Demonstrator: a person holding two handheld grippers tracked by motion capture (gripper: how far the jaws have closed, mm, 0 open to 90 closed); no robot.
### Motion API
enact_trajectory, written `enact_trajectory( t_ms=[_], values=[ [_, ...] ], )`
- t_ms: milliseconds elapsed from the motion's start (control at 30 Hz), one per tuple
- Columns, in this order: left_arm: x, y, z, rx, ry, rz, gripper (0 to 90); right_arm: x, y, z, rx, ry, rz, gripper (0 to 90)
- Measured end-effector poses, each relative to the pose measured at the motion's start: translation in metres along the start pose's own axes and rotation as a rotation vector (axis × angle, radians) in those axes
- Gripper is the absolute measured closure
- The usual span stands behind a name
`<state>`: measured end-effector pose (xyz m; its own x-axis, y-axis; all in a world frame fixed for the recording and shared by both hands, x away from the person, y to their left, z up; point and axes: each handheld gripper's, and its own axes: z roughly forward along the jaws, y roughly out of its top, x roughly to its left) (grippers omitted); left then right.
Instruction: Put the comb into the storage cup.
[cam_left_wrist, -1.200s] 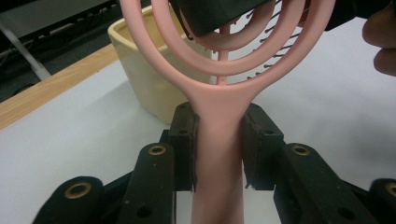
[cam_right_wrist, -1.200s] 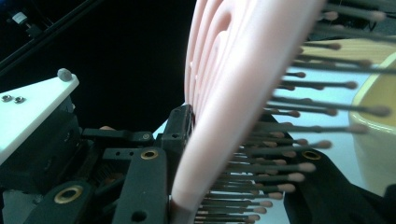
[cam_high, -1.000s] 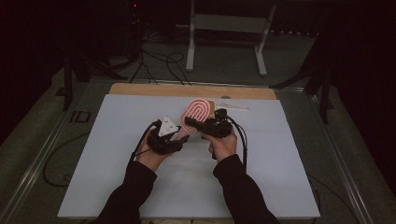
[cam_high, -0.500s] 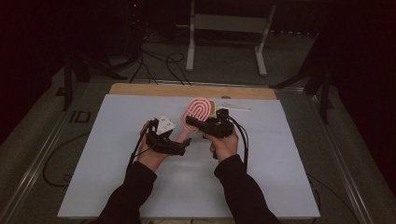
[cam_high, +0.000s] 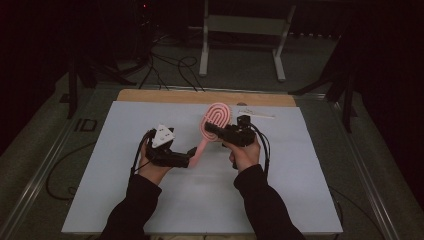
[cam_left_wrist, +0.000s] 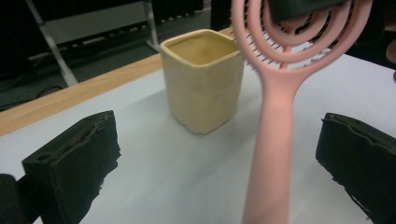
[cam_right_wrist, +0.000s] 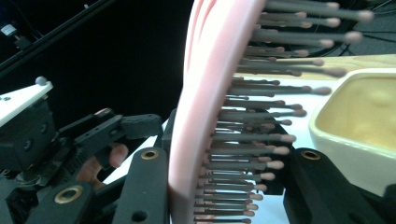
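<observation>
The right gripper (cam_high: 216, 131) is pinching the oval head of a pink hairbrush (cam_high: 216, 120), bristles sticking sideways, above the bench (cam_high: 280, 200). The left gripper (cam_high: 192, 152), jaws spread, is straddling its handle without touching. At 12 o'clock a yellow square cup (cam_left_wrist: 203, 79) is standing.

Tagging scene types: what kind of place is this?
Likely a lab recording rig: dark room, white sheet over a wooden table, loose black cables and a grey metal stand on the floor behind.
</observation>
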<state>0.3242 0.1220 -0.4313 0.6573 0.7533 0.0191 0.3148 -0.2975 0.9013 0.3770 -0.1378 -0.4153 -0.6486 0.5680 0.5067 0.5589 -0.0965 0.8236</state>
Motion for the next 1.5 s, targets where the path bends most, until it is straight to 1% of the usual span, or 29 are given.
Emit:
enact_trajectory(
  t_ms=[67,100,133,167,233,300,367,400,433,467,567,600,667,800,833,867,933,1000,1033,1067,1100,1200,1233,1300,1400,1500],
  values=[
    [0.004,-0.005,-0.005,-0.001,0.007,0.003,0.1,0.000,0.001,-0.001,-0.008,-0.002,-0.007,63.6],
    [0.006,-0.007,-0.008,-0.005,0.009,-0.003,0.1,0.000,0.002,-0.001,-0.008,-0.007,-0.006,63.6],
    [0.010,-0.011,-0.014,-0.015,0.003,-0.014,0.1,0.000,0.002,-0.001,-0.010,-0.008,-0.010,63.6],
    [0.011,-0.013,-0.016,-0.016,0.005,-0.015,0.1,0.000,0.003,-0.001,-0.011,-0.012,-0.015,63.6],
    [0.014,-0.020,-0.024,-0.013,0.020,-0.011,0.1,0.001,0.004,-0.001,-0.013,-0.011,-0.017,63.7],
    [0.018,-0.028,-0.032,-0.011,0.034,-0.018,0.1,0.002,0.006,-0.002,-0.019,-0.010,-0.029,63.7],
    [0.023,-0.036,-0.040,-0.009,0.049,-0.040,0.1,0.003,0.007,-0.002,-0.026,-0.011,-0.034,63.7],
    [0.026,-0.043,-0.044,-0.014,0.061,-0.063,0.1,0.003,0.007,-0.002,-0.028,-0.012,-0.035,63.8],
    [0.028,-0.047,-0.046,-0.017,0.064,-0.076,0.1,0.004,0.008,-0.001,-0.030,-0.012,-0.035,63.7],
    [0.030,-0.055,-0.049,-0.016,0.072,-0.091,0.1,0.004,0.009,-0.001,-0.031,-0.011,-0.036,63.8],
    [0.034,-0.070,-0.055,-0.014,0.090,-0.111,0.1,0.004,0.011,-0.001,-0.034,-0.014,-0.043,63.8],
    [0.035,-0.075,-0.059,-0.013,0.094,-0.109,0.1,0.005,0.011,-0.001,-0.036,-0.013,-0.046,63.8],
    [0.035,-0.081,-0.065,-0.029,0.095,-0.115,0.2,0.005,0.012,-0.001,-0.041,-0.013,-0.042,63.7],
    [0.034,-0.090,-0.076,-0.043,0.109,-0.102,0.1,0.003,0.012,-0.001,-0.046,-0.013,-0.040,63.7],
    [0.034,-0.092,-0.078,-0.053,0.108,-0.107,0.1,0.002,0.012,-0.001,-0.049,-0.009,-0.030,63.7],
    [0.033,-0.096,-0.080,-0.052,0.110,-0.104,0.1,0.001,0.012,-0.001,-0.050,-0.007,-0.025,63.7],
    [0.031,-0.101,-0.082,-0.037,0.120,-0.087,0.2,0.000,0.012,0.000,-0.055,-0.002,-0.014,63.7],
    [0.030,-0.104,-0.082,-0.030,0.129,-0.069,0.2,0.000,0.012,0.000,-0.059,-0.006,-0.019,63.7],
    [0.030,-0.104,-0.082,-0.032,0.131,-0.071,0.1,0.000,0.013,0.000,-0.062,-0.008,-0.025,63.7],
    [0.030,-0.106,-0.082,-0.041,0.136,-0.082,0.1,-0.001,0.013,0.000,-0.065,-0.009,-0.025,63.7],
    [0.030,-0.106,-0.082,-0.041,0.136,-0.082,0.2,-0.001,0.013,0.000,-0.065,-0.009,-0.025,63.7],
    [0.032,-0.109,-0.080,-0.050,0.156,-0.092,0.2,-0.003,0.012,0.002,-0.071,-0.010,-0.016,63.7],
    [0.033,-0.109,-0.080,-0.045,0.162,-0.092,0.2,-0.004,0.012,0.003,-0.071,-0.012,-0.013,63.7],
    [0.036,-0.111,-0.080,-0.049,0.175,-0.101,0.2,-0.004,0.012,0.004,-0.073,-0.015,-0.004,63.7],
    [0.038,-0.112,-0.082,-0.062,0.181,-0.118,0.2,-0.005,0.012,0.005,-0.077,-0.014,0.002,63.7],
    [0.038,-0.112,-0.081,-0.058,0.186,-0.118,0.2,-0.005,0.012,0.005,-0.079,-0.016,0.002,63.6]
  ],
)
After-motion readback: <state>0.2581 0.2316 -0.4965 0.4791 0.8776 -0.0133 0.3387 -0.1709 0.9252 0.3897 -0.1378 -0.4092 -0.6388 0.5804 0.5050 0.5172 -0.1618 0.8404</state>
